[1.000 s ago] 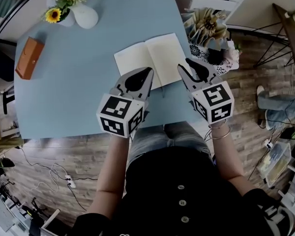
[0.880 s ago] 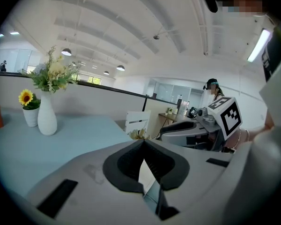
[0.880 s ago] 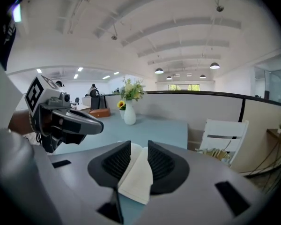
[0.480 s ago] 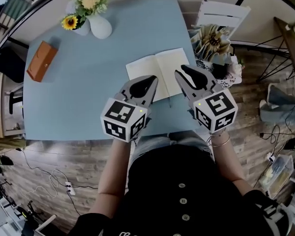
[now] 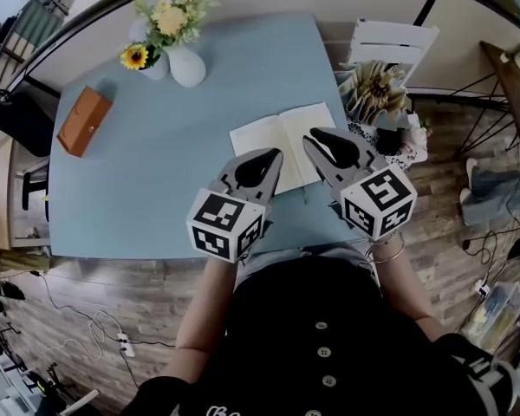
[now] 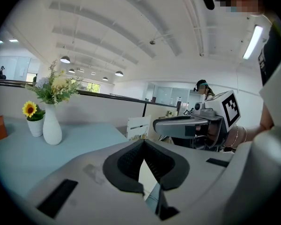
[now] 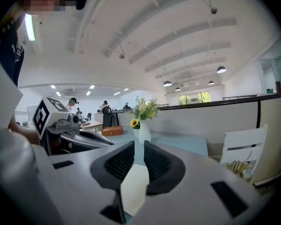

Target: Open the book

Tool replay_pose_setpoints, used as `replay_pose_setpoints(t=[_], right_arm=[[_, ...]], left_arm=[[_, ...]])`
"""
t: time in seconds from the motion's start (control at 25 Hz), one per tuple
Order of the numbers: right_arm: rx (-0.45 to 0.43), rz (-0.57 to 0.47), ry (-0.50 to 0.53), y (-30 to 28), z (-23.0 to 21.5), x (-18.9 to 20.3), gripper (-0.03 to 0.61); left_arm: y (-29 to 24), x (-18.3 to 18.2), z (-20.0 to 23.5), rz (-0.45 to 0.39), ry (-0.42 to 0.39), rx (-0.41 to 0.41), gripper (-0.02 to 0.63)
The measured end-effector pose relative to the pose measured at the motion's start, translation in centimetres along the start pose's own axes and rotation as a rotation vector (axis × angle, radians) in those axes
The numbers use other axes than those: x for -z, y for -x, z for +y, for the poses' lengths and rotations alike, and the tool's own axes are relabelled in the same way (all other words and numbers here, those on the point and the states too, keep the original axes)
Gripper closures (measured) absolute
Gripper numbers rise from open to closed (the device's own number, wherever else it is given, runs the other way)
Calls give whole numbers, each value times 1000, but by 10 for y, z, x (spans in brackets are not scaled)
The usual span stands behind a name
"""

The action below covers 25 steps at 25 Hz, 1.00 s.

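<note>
While the book lies open and flat near the surface's near edge in the head view, the left claw hangs over its lower left corner and the right claw over its right page, both pointing toward 12 o'clock. A white vase of flowers stands at 11 o'clock from the book, an orange case lies at 9 o'clock near the far left edge, and a white chair stands off the surface at 1 o'clock. Seen from the left gripper view, the left claw has its tips touching with nothing between them; a pale strip of the book's page shows in the gap below the tips, the vase stands at 9 o'clock and the right claw at 2 o'clock. Seen from the right gripper view, the right claw is a thin slit apart and empty; the page shows below, the vase just above the tips at 12 o'clock, the orange case at 11 o'clock and the left claw at 9 o'clock.
</note>
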State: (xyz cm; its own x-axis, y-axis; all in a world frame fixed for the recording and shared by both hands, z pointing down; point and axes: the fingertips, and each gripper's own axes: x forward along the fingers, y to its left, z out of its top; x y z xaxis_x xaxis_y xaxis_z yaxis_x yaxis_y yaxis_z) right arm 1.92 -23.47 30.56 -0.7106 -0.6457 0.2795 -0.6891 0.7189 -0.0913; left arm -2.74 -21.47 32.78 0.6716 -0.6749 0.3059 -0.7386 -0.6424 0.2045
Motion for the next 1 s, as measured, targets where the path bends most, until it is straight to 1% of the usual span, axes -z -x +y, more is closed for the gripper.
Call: replay_pose_setpoints(t=[0.2, 0.36, 0.48, 0.72, 1.0], right_arm=[[-31, 18, 10, -3, 13, 4, 526], [-57, 37, 0, -2, 20, 12, 563], [-63, 48, 6, 0, 24, 17, 575], [-75, 68, 15, 0, 32, 26, 577], [-76, 121, -18, -2, 39, 46, 577]], left_arm=[[2, 14, -5, 34, 18, 34, 601], [5, 25, -5, 60, 22, 26, 601], [5, 33, -5, 89, 20, 25, 601], [7, 37, -8, 90, 24, 28, 601], [10, 43, -9, 85, 46, 26, 601]])
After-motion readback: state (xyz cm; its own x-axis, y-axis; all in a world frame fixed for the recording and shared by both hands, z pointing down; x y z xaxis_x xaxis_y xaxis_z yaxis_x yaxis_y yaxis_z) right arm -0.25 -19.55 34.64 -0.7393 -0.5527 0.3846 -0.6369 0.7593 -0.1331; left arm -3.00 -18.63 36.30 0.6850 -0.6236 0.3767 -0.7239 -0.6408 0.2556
